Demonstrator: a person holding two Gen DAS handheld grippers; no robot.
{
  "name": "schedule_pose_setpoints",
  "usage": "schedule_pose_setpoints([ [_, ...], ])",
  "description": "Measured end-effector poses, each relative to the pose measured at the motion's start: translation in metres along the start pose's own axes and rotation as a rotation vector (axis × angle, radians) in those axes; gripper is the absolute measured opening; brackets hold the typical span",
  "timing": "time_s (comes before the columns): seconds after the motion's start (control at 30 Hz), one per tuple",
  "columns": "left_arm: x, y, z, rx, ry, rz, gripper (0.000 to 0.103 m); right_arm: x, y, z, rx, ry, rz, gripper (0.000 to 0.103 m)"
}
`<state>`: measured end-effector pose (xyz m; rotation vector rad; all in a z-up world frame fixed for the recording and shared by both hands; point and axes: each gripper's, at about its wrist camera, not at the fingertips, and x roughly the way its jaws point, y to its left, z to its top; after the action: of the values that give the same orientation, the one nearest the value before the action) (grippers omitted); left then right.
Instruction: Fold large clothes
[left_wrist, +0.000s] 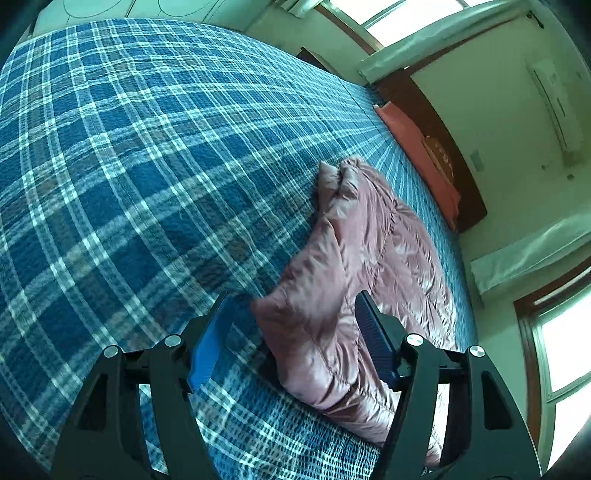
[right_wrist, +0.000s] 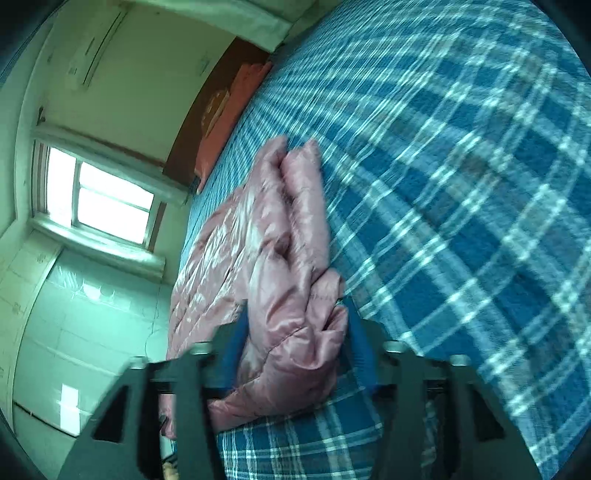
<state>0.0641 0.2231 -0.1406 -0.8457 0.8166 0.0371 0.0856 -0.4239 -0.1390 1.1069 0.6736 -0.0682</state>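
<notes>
A shiny pink puffer jacket (left_wrist: 369, 240) lies bunched in long folds on a bed with a blue plaid cover (left_wrist: 147, 166), near the bed's edge. My left gripper (left_wrist: 294, 295) is open over the jacket's near end. A puffy fold sits between its blue pads (left_wrist: 201, 354), with bare cover showing beside the left one. In the right wrist view the same jacket (right_wrist: 266, 229) lies on the cover (right_wrist: 461, 184). My right gripper (right_wrist: 295, 304) is open, straddling a thick fold that fills the gap between its fingers. This view is blurred.
An orange-red pillow (left_wrist: 417, 147) leans on the dark wooden headboard (left_wrist: 447, 122) beyond the jacket. A window (left_wrist: 565, 350) and a wall air conditioner (left_wrist: 554, 103) are past the bed's edge. A pale tiled floor (right_wrist: 74, 332) lies beside the bed.
</notes>
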Motion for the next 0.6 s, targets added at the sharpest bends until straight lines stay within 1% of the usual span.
schedule_pose_setpoints([
  [0.07, 0.004, 0.005, 0.003, -0.011, 0.010, 0.008, 0.068, 0.003, -0.004, 0.005, 0.014, 0.017, 0.014, 0.061],
  [0.13, 0.006, 0.009, 0.004, -0.023, 0.014, 0.009, 0.067, 0.008, -0.005, 0.009, 0.002, 0.036, 0.017, 0.060],
  [0.17, 0.007, 0.008, 0.005, -0.019, 0.009, 0.018, 0.062, 0.009, -0.005, 0.008, -0.011, 0.035, 0.008, 0.054],
  [0.2, 0.008, 0.008, 0.005, -0.010, 0.010, 0.030, 0.055, 0.012, -0.005, 0.010, -0.023, 0.038, 0.001, 0.047],
  [0.23, 0.011, 0.007, 0.005, 0.001, 0.019, 0.037, 0.049, 0.014, -0.007, 0.011, -0.027, 0.050, 0.004, 0.035],
  [0.27, 0.014, 0.006, 0.006, 0.001, 0.033, 0.020, 0.034, 0.018, -0.008, 0.011, -0.026, 0.062, 0.005, 0.030],
  [0.3, 0.017, 0.006, 0.007, -0.003, 0.047, 0.008, 0.024, 0.020, -0.010, 0.011, -0.031, 0.067, 0.001, 0.028],
  [0.37, 0.022, 0.006, 0.006, -0.001, 0.063, 0.003, 0.019, 0.023, -0.010, 0.011, -0.046, 0.065, -0.003, 0.026],
  [0.5, 0.025, 0.003, 0.006, 0.018, 0.064, 0.009, 0.020, 0.019, -0.015, 0.005, -0.029, 0.070, 0.016, 0.027],
  [0.6, 0.021, 0.005, 0.008, 0.012, 0.063, 0.012, 0.030, 0.012, -0.020, 0.004, 0.006, 0.071, 0.036, 0.030],
])
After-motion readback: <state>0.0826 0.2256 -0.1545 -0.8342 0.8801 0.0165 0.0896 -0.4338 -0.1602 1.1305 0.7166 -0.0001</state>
